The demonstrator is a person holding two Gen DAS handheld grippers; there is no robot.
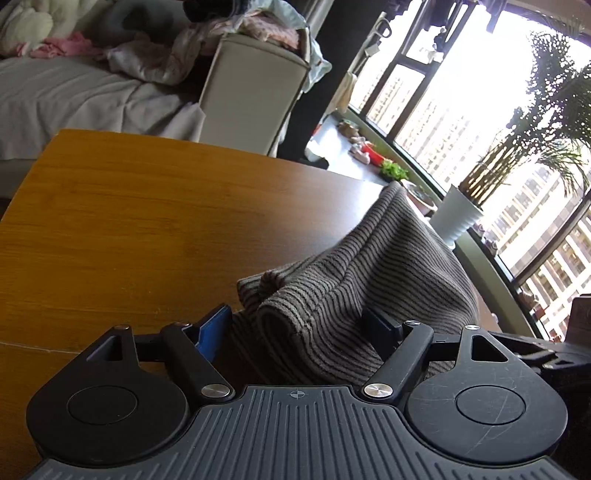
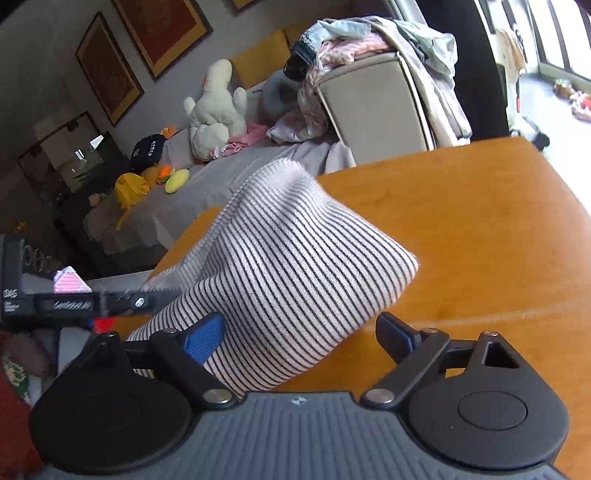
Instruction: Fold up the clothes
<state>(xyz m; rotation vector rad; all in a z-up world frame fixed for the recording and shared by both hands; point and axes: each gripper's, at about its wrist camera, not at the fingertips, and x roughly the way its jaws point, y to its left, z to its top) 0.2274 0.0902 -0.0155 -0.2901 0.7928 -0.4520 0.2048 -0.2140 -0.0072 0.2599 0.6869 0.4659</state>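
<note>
Wooden table, warm orange-brown grain, bare over most of its top. Striped garment bunched on it, pale knit with thin dark stripes; reads grey-brown against the window light in the left wrist view, white and black in the right wrist view.

Left gripper: jaws spread wide, blue pads facing inward. Rolled fold of the garment lying between them, filling most of the gap. Cloth close against both pads; no squeeze or pinch mark visible. Rest of the garment rising away from the gripper in a ridge toward the far table edge.

Right gripper: jaws spread wide. Garment's lower edge draped between them, cloth up against the left pad, clear gap to the right pad, bare table showing there. Not pinched. Garment humped up in front, one corner lifted above the table's far edge. Part of the other gripper's body visible at left edge of this view, beside the cloth.

Background: grey-covered bed behind the table, beige chair heaped with clothes, white plush toy on the bed, framed pictures on the wall. Large window with potted palm in white pot.
</note>
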